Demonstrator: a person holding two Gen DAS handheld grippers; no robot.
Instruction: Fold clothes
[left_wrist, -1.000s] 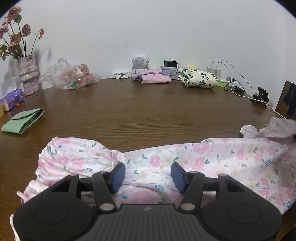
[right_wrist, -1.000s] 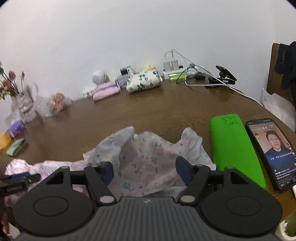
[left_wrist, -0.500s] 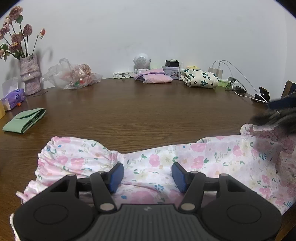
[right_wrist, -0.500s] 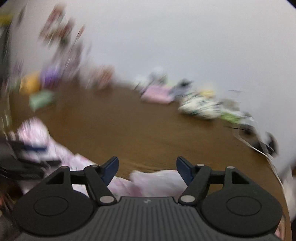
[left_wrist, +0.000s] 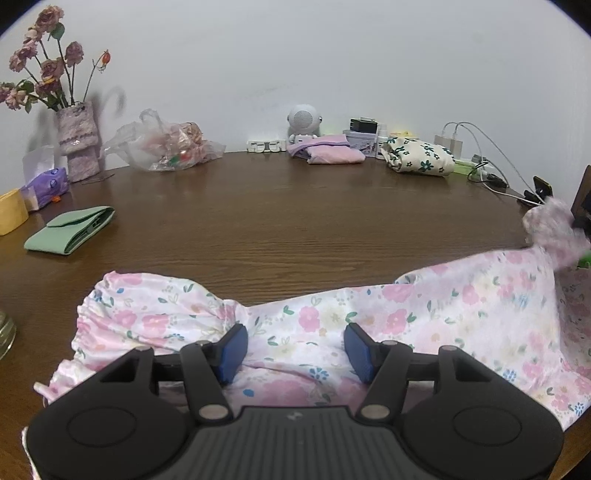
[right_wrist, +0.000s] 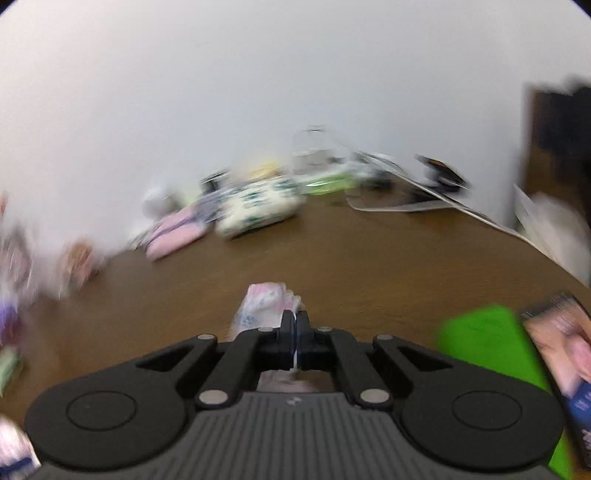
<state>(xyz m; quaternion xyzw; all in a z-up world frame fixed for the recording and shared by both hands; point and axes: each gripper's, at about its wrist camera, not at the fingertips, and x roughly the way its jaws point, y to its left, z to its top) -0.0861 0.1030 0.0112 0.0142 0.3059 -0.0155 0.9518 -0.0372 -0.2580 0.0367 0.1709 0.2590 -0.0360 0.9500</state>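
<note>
Clamping my right gripper (right_wrist: 295, 332) on a bunched edge of the pink floral cotton garment (left_wrist: 332, 321) — fingers pressed together. My left gripper (left_wrist: 295, 349) hovers over its middle, fingers apart. Garment lies spread along the brown wooden table (left_wrist: 295, 214) — near edge.

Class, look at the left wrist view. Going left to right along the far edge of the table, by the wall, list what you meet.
Vase of flowers → plastic bag → white speaker → pink folded cloth → cream flowered bundle → chargers with cables
</note>
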